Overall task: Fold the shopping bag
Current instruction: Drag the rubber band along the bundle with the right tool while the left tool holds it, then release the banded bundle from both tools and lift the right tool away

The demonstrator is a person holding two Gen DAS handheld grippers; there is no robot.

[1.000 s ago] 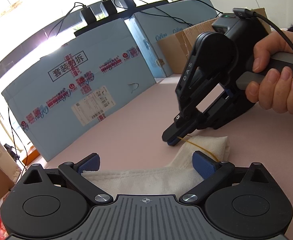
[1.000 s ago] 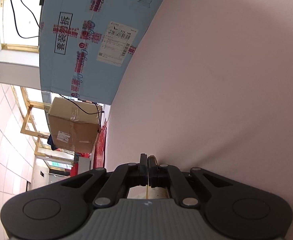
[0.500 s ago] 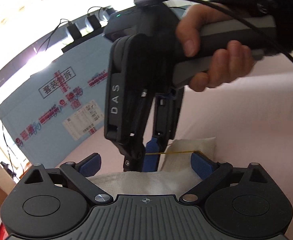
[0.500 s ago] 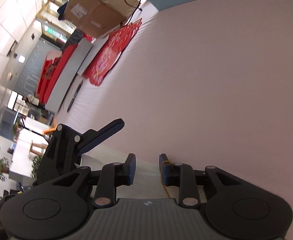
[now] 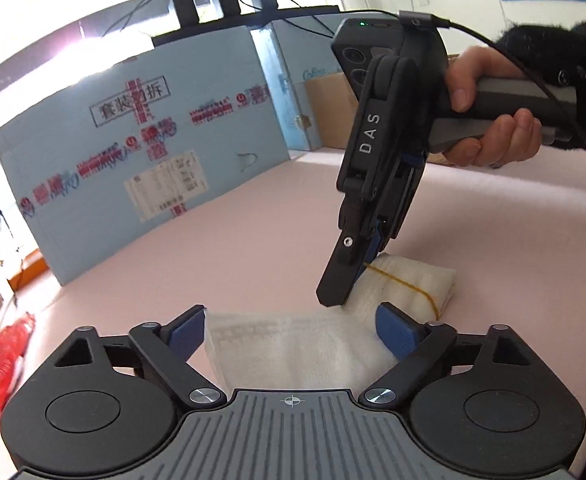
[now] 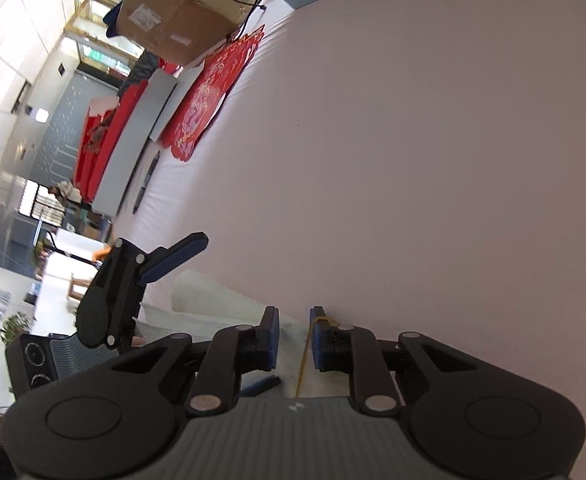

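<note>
The right gripper [image 6: 294, 338] had its blue-padded jaws slightly parted, having just been closing, with a thin yellow cord [image 6: 303, 364] running between them over the white folded cloth shopping bag [image 6: 213, 300]. Left of that bag stood the left gripper [image 6: 173, 256]. Beyond the bag stretched the pale pink table [image 6: 433, 152], bearing red paper decorations [image 6: 205, 100] at its far edge.

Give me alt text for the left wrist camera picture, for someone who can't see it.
A white folded shopping bag lies on a pink table between the open left gripper's blue pads, while a hand angles the right gripper down onto the bag by its yellow band.
</note>
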